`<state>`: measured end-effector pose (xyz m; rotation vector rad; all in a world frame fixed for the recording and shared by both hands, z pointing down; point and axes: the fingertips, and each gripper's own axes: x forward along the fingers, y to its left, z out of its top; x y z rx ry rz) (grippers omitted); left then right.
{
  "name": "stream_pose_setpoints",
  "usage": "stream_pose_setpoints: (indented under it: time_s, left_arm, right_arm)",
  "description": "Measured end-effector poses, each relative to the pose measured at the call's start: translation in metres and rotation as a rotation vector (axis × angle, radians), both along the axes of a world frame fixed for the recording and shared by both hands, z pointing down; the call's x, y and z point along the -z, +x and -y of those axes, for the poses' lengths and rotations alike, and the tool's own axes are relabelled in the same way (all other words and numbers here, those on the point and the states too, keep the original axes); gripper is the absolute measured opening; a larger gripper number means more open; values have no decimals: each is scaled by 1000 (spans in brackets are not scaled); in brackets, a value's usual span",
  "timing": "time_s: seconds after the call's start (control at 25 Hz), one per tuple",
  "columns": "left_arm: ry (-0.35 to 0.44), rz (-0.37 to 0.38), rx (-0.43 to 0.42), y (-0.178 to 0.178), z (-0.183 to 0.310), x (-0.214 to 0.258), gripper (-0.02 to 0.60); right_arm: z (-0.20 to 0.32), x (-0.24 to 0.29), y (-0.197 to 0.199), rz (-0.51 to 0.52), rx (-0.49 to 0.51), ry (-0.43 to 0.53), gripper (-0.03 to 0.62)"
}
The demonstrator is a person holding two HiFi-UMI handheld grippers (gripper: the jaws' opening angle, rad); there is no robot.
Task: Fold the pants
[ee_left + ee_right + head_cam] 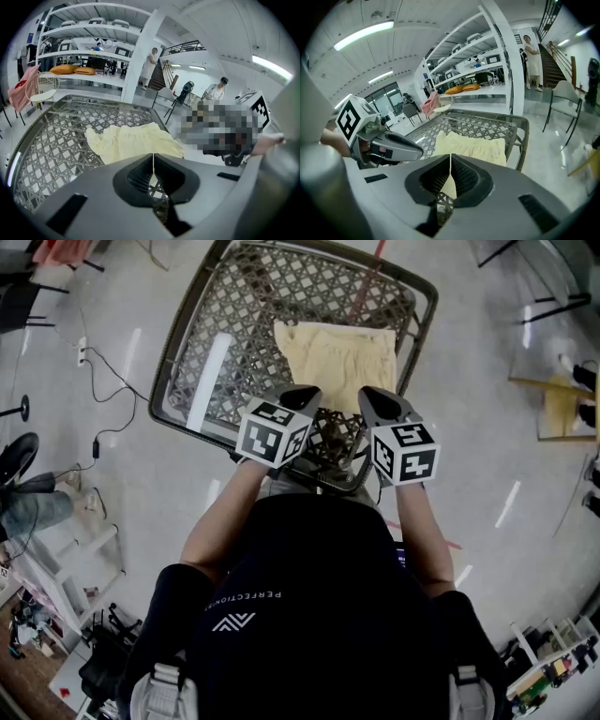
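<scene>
1 pair of pale yellow pants (336,357) lies flat on the right half of a lattice-topped wicker table (230,315), close to its right rim. The cloth makes a rough rectangle and seems to be doubled over, though the layers are hard to make out from the head view. The 2 grippers hang side by side above the table's near edge, both pointing down and forward at the pants and stopping short of them. The left gripper (302,393) has its jaws pressed together with nothing between them. The right gripper (373,397), just beside it, is closed and empty in the same way. The person holding them wears a black top (309,596) and stands against the near side of the table. A glossy pale floor (487,456) surrounds the table. Beyond it stand white shelves (89,51) bearing 2 orange cushions (72,70), a white chair (43,88) with a pink cloth (23,91) next to it, and a staircase (553,58).
</scene>
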<state>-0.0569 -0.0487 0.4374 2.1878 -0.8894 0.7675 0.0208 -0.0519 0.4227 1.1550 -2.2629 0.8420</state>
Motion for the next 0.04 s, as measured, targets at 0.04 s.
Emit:
stream_pose_setpoints:
  time_s: [0.04]
  left_arm:
    - [4, -3, -4, 1, 1, 2, 14]
  right_arm:
    - [1, 1, -2, 0, 3, 4, 40]
